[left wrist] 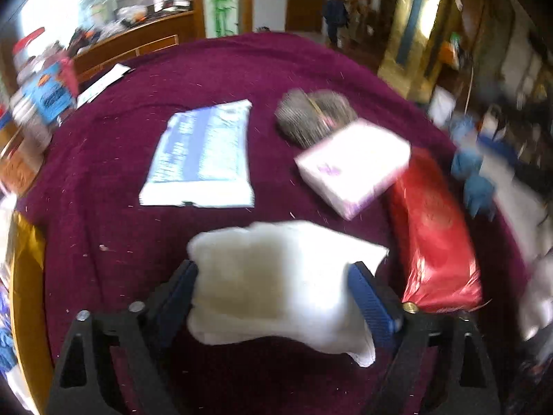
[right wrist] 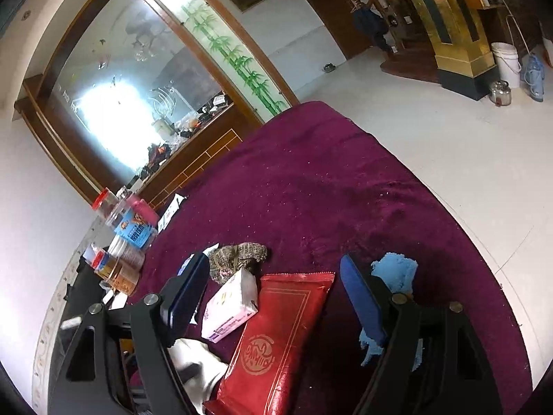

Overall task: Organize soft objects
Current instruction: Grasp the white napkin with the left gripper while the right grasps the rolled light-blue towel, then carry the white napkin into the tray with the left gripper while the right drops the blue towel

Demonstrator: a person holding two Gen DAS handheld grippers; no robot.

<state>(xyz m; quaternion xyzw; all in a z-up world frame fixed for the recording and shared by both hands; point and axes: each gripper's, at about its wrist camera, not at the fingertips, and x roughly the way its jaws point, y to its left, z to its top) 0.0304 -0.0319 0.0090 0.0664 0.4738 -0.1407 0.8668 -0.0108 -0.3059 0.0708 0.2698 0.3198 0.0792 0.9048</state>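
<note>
left gripper clamps white fluffy cloth between pads; right gripper spread wide above red packet.

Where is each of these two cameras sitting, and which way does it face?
Left wrist: on the left gripper, facing across the maroon table; its fingers clamp a white fluffy cloth.
Right wrist: on the right gripper, open above the red packet.
Shared: red packet, pink-white tissue pack, knitted bundle.
</note>
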